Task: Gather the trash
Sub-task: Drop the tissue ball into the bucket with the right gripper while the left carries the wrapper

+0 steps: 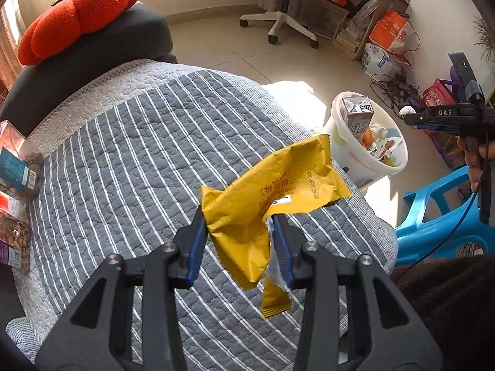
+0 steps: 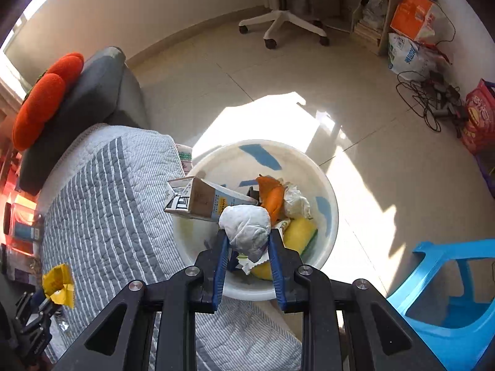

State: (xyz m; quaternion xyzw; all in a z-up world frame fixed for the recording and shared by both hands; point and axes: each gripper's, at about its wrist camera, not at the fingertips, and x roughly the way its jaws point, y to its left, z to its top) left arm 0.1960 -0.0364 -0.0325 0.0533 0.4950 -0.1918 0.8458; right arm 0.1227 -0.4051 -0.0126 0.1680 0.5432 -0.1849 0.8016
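My left gripper (image 1: 240, 219) is shut on a crumpled yellow wrapper (image 1: 272, 185), held above the striped quilt (image 1: 139, 154). In the right wrist view that same wrapper (image 2: 58, 284) and the left gripper (image 2: 46, 304) show at the lower left. My right gripper (image 2: 249, 235) is shut on a crumpled white tissue ball (image 2: 246, 228), directly over the white bin (image 2: 328, 191). The bin (image 1: 349, 160) holds a carton (image 2: 201, 199), orange peel (image 2: 272, 196), paper and yellow trash. In the left wrist view the right gripper (image 1: 413, 117) hangs beyond the bin, a white bit at its tip.
A blue plastic stool (image 2: 448, 303) stands right of the bin. Snack packs (image 1: 20, 167) lie at the quilt's left edge. An orange pumpkin cushion (image 1: 77, 15) rests on a dark cushion (image 1: 92, 58). An office chair (image 2: 278, 15), bags and tangled cables (image 2: 430, 95) line the far wall.
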